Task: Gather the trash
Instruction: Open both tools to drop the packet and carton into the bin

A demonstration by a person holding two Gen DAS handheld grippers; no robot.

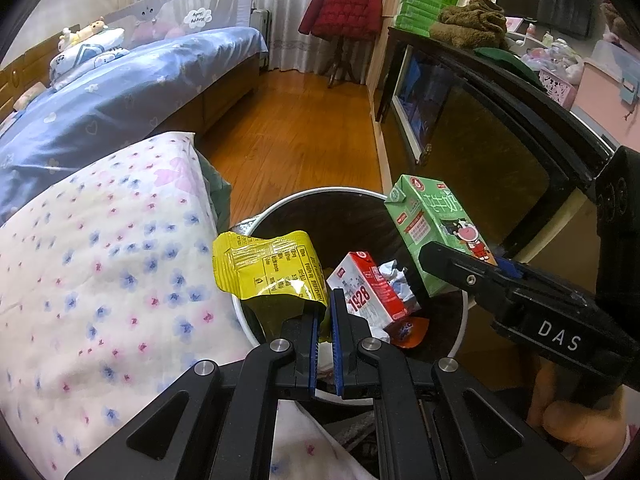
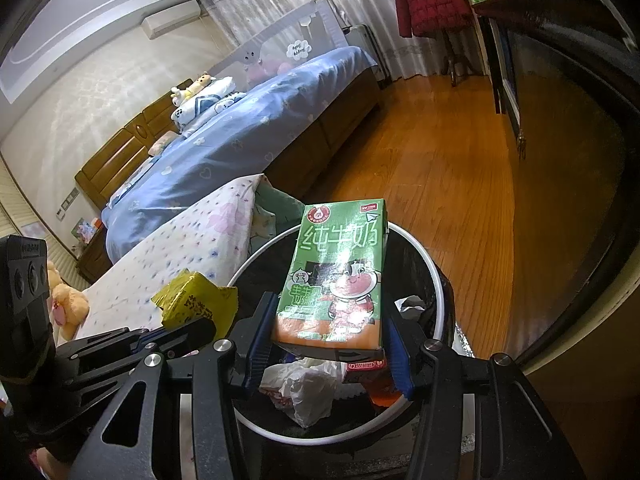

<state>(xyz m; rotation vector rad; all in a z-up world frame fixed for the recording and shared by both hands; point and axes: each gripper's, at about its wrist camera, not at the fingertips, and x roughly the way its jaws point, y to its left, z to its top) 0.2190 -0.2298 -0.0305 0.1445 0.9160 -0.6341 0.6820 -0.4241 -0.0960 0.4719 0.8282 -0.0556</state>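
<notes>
A wooden floor (image 1: 304, 128) is filling the middle of the frame, carrying a white-rimmed trash bin (image 1: 256, 332) at lower centre, a bed (image 1: 132, 80) under a blue cover at upper left, and a dark cabinet (image 1: 472, 148) along the right.

A green milk carton (image 2: 336, 276), a yellow wrapper (image 1: 268, 272), a red-and-white carton (image 1: 370, 290), a white-rimmed bin (image 1: 250, 320), a flower-print quilt (image 1: 100, 260).

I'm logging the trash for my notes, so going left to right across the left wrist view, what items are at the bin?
Yellow wrapper in the left gripper → red carton inside the bin → green milk carton in the right gripper.
</notes>
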